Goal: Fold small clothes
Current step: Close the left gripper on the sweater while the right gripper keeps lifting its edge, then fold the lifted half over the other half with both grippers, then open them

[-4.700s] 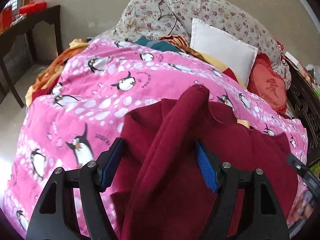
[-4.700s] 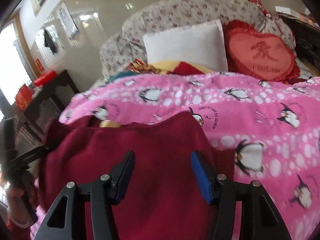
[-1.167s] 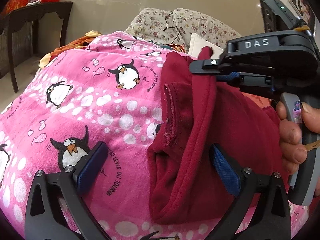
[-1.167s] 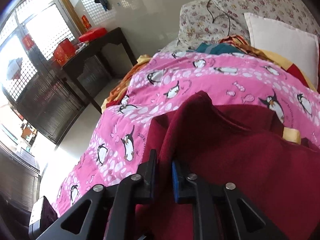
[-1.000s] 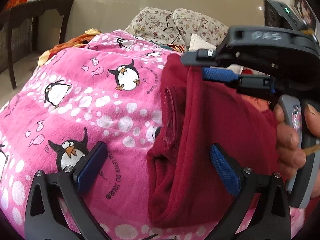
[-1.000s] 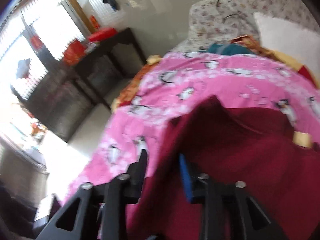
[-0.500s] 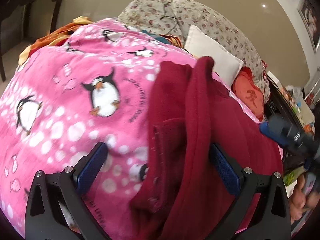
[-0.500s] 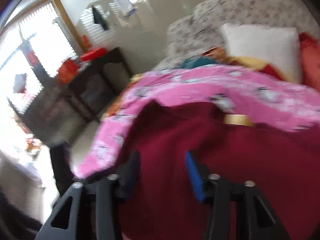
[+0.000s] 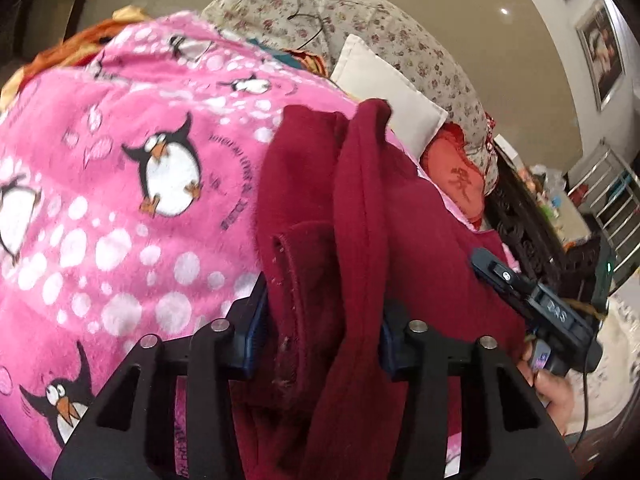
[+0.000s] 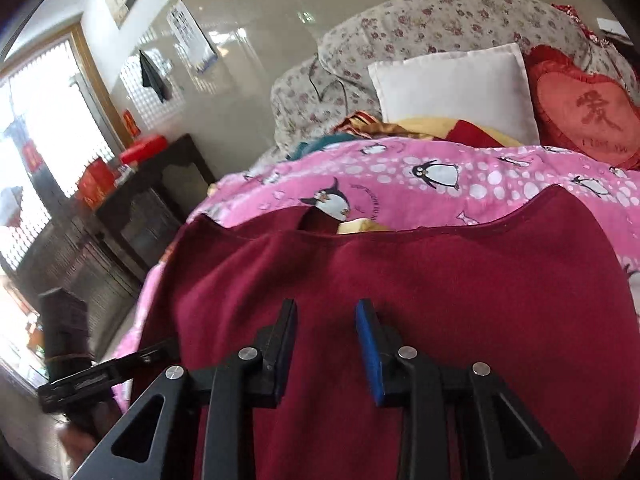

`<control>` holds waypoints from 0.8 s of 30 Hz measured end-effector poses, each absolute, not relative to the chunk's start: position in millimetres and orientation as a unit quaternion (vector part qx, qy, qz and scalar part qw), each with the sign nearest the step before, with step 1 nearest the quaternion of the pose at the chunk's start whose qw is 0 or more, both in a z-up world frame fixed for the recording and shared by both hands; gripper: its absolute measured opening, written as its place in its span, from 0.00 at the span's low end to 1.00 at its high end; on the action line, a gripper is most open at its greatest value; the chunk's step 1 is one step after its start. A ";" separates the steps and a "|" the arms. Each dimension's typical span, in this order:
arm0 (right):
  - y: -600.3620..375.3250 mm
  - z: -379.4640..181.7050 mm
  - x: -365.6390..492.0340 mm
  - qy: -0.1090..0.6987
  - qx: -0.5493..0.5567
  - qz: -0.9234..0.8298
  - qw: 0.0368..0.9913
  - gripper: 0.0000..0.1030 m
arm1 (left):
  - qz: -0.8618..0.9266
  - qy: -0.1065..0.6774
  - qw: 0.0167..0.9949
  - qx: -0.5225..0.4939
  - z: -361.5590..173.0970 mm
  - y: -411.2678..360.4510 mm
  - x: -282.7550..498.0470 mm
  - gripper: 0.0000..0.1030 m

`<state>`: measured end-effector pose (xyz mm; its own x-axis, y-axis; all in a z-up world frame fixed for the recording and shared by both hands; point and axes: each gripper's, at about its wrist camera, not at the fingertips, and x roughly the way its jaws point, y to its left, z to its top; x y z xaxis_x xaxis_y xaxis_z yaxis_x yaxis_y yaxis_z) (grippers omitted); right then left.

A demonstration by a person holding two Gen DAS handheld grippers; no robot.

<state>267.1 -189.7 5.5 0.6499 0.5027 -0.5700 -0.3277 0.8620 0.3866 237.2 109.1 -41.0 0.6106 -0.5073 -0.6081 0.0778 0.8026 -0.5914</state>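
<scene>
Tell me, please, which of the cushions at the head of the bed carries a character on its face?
The red heart-shaped cushion, at the right end of the row. The white square cushion beside it is plain, and the floral pillow behind both bears only small flowers.

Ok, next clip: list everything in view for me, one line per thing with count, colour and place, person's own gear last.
garment: one, dark red, spread on the blanket, a bunched fold rising at its left side.
penguin blanket: one, pink with white dots, covering the bed.
floral bedding: one heap, cream with red flowers, at the head of the bed.
white pillow: one, white, against the floral bedding.
heart cushion: one, red, right of the white pillow.
side table: one, dark wood, left of the bed, red boxes on top.
left gripper: black, blue pads, jaws closed on the garment's fold.
right gripper: black, blue pads, jaws apart over the garment.
</scene>
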 end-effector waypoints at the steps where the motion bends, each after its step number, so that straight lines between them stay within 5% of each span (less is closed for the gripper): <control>1: -190.9 4.4 262.8 0.347 0.130 0.238 0.898 0.28 | -0.174 0.410 0.854 -0.270 -41.4 111.4 237.1 0.53; 7: -184.2 6.1 266.2 0.343 0.124 0.252 0.896 0.28 | -0.182 0.392 0.864 -0.257 -43.5 103.5 233.6 0.78; 11: -187.4 14.0 263.3 0.326 0.116 0.241 0.907 0.28 | -0.172 0.395 0.875 -0.220 -40.7 85.1 235.8 0.83; 13: -184.0 17.1 261.4 0.315 0.082 0.220 0.920 0.28 | -0.194 0.397 0.868 -0.225 -39.2 82.3 236.0 0.54; 16: -184.6 5.9 274.4 0.319 0.071 0.202 0.923 0.26 | -0.218 0.403 0.853 -0.250 -35.4 86.3 236.4 0.25; 24: -209.1 11.4 276.1 0.332 0.132 0.234 0.904 0.25 | -0.229 0.402 0.859 -0.217 9.3 67.7 216.3 0.22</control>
<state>276.1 -209.1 11.4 0.6706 0.5112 -0.5376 -0.3358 0.8553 0.3946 216.3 67.7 9.3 0.5715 -0.5684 -0.5919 0.2194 0.8009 -0.5572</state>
